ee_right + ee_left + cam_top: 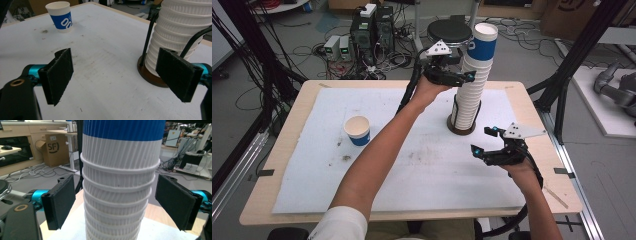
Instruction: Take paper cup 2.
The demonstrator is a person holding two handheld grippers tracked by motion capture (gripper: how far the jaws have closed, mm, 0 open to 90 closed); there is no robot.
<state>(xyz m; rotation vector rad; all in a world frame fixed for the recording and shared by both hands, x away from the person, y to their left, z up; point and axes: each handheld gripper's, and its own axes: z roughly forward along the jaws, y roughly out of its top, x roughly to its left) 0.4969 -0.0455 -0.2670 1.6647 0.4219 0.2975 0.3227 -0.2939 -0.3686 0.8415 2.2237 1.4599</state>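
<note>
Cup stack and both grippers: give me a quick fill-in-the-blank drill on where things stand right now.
1. The left gripper has its jaws on either side of the cup stack, and they are ____.
2. The stack stands in a round brown ____.
3. The single cup on the white mat stands ____, mouth up.
4. The right gripper holds ____.

Missing words: open; base; upright; nothing

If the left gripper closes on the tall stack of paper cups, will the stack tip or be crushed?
The cup stack is tall and leans slightly, so a sideways push would probably tip it, though the black wire holder steadies its base. The ribbed paper walls look thin and may dent. The left gripper, pads apart from the cups, should close gently.
</note>
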